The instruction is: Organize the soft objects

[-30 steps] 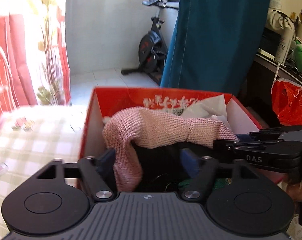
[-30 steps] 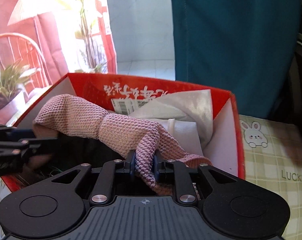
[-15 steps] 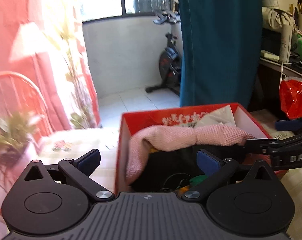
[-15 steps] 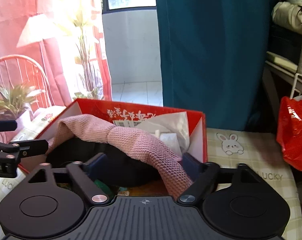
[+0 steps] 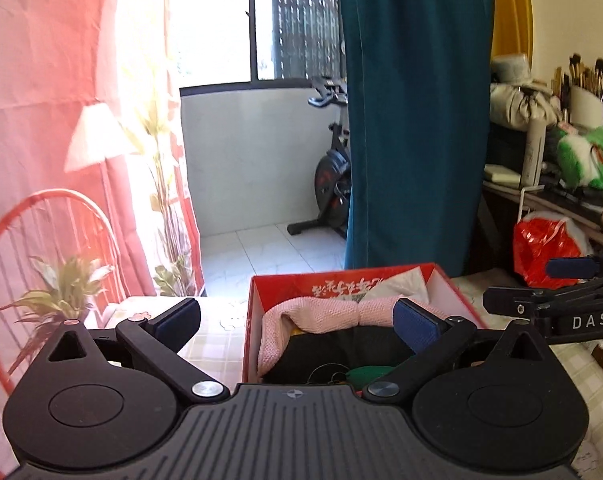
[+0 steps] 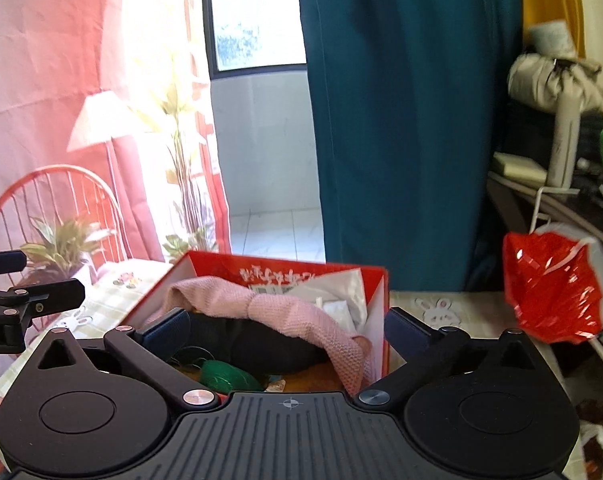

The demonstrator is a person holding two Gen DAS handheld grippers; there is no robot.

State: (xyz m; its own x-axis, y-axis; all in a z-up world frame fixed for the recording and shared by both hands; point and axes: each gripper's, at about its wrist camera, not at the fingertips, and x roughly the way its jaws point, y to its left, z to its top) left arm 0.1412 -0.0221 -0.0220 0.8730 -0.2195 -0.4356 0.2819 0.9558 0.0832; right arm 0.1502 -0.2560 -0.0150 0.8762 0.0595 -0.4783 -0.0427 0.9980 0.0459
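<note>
A red cardboard box (image 5: 333, 286) (image 6: 221, 266) stands on the checked tablecloth. A pink knitted cloth (image 5: 325, 312) (image 6: 293, 312) lies draped across it, over a black item (image 6: 253, 340), with one end hanging over the near right wall. My left gripper (image 5: 297, 320) is open, back from and above the box, with nothing between its fingers. The jaws of my right gripper (image 6: 287, 326) are opening wide and are clear of the cloth. Each gripper shows at the edge of the other's view: the right gripper (image 5: 517, 286) and the left gripper (image 6: 53, 276).
White fabric (image 6: 341, 292) and a green item (image 6: 221, 376) also lie in the box. A red plastic bag (image 6: 553, 288) hangs at the right by a cluttered shelf (image 5: 549, 184). Behind are a teal curtain (image 5: 413, 120), a potted plant (image 5: 61, 288), a red chair (image 5: 5, 240) and an exercise bike (image 5: 333, 176).
Both grippers have let go of the pink cloth, opened wide and drawn back and up from the box. The cloth now rests across the box's contents.
</note>
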